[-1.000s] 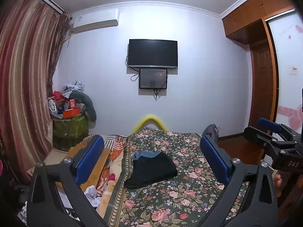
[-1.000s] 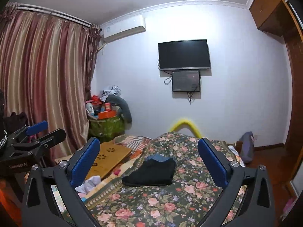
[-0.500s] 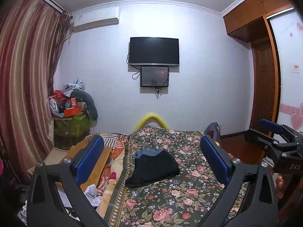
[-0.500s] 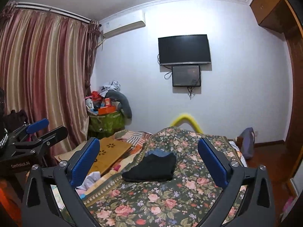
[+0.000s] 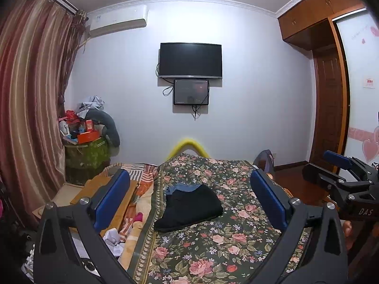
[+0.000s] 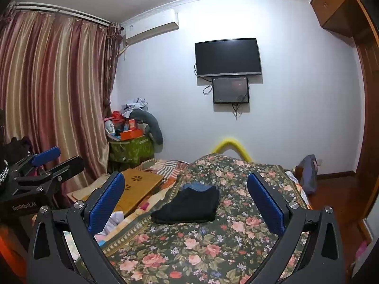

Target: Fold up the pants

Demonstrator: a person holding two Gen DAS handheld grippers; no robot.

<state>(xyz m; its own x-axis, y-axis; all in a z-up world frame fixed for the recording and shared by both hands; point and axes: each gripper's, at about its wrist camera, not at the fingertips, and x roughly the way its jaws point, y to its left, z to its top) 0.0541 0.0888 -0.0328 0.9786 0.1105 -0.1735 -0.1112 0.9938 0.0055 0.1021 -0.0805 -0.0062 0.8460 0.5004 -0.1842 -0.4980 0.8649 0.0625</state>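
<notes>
Both our hand-held grippers, left [image 5: 189, 195] & right [image 6: 186, 195], have lifted slightly, jaws spread, empty. Pants [image 5: 190, 207] lie folded at 12 o'clock on bed [image 5: 227, 243]; folding seems done.

Bed [image 5: 232, 243] with floral cover: folded black pants [image 5: 191, 207] lying flat mid-bed.

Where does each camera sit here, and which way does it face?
Left wrist: on the left hand-held gripper, facing down the floral bed toward the TV wall; own open fingers and the right hand-held gripper show.
Right wrist: on the right hand-held gripper, same heading; the left one shows at left.
Shared: black pants, TV.
</notes>
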